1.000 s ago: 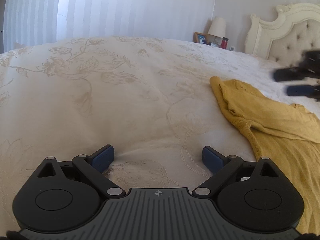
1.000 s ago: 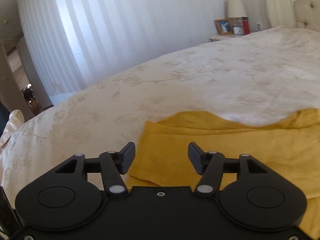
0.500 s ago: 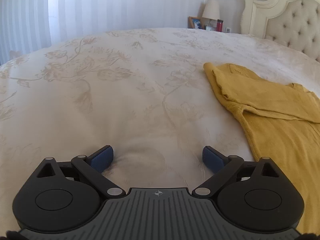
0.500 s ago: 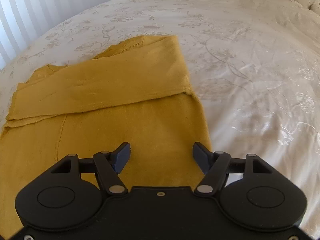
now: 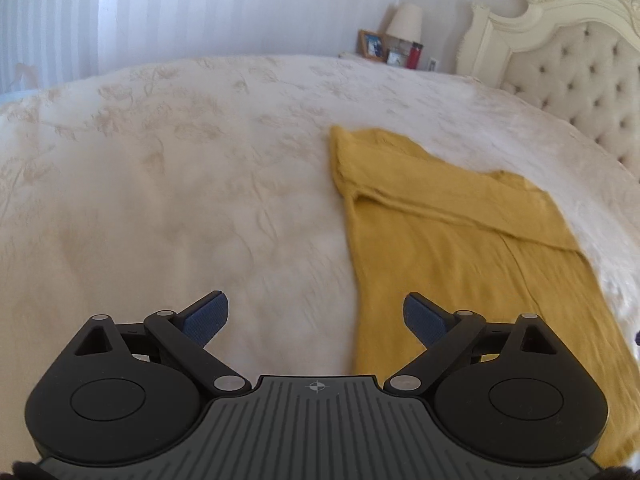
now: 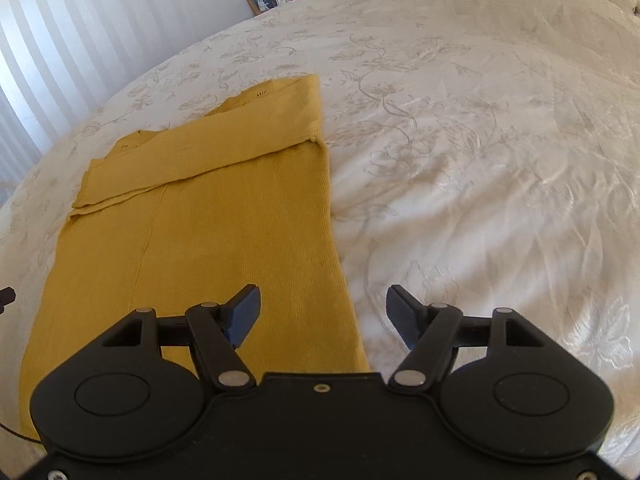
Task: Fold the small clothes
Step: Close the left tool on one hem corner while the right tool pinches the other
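Note:
A mustard-yellow knit garment [image 5: 460, 248] [image 6: 200, 216] lies flat on the cream bedspread [image 5: 200, 184] [image 6: 480, 140], its sleeves folded across the upper body. My left gripper [image 5: 316, 314] hovers open over the garment's left edge near the hem, with nothing between its blue-padded fingers [image 5: 206, 316]. My right gripper [image 6: 323, 312] is open above the garment's right edge near the hem, also with nothing between its fingers. A dark bit of the left gripper [image 6: 6, 296] shows at the right wrist view's left edge.
A tufted cream headboard [image 5: 568, 60] stands at the far right. A nightstand with a lamp [image 5: 406, 24], a picture frame [image 6: 262, 0] and a red bottle [image 5: 416, 54] sits beyond the bed. A white striped curtain [image 5: 200, 8] covers the far wall.
Both grippers have swung toward the garment's hem end. The right one came round from the garment's far end to its right edge. The left one moved right, over the garment's left edge.

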A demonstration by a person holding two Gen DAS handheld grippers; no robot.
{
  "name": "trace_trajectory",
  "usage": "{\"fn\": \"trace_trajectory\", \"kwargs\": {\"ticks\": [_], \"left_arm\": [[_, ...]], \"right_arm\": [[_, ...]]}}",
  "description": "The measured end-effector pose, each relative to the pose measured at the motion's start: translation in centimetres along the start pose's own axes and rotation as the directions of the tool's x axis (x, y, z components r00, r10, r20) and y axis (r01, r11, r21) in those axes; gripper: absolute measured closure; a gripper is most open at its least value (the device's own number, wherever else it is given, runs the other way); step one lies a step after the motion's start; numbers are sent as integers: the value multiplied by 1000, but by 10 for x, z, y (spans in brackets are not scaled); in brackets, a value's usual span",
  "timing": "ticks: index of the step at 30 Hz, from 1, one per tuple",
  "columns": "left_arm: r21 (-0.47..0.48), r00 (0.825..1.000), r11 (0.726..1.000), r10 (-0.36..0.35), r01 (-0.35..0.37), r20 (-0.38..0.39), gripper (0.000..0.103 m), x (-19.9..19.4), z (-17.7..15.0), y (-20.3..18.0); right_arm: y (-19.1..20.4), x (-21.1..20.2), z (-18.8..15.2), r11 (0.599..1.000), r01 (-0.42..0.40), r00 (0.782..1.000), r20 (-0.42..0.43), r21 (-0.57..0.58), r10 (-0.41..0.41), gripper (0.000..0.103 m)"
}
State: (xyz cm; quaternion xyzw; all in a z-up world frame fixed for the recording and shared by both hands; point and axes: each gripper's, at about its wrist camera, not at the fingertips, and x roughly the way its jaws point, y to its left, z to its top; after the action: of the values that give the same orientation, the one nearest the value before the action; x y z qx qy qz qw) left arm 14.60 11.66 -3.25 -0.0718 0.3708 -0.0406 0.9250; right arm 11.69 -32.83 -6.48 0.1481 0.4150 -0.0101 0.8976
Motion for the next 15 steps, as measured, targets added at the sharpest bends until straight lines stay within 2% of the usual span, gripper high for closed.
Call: {"fn": "trace_trajectory", "kwargs": {"ticks": [5,10,15], "left_arm": [[-21,995,1000,20,-22,-100,8,1,-20,-3],[-9,987,999,31,-33,-156,9,-2,-32,-8],[16,965,996,86,-84,-246,11,1,-50,-8]], "right_arm": [[-17,-14,-25,999,-32,999,-35,-6,32,30],[-29,-20,-48,997,-77,994,-74,-31,74,30],[-37,-21,-63,991,-133,988,-80,-16,131,30]]}}
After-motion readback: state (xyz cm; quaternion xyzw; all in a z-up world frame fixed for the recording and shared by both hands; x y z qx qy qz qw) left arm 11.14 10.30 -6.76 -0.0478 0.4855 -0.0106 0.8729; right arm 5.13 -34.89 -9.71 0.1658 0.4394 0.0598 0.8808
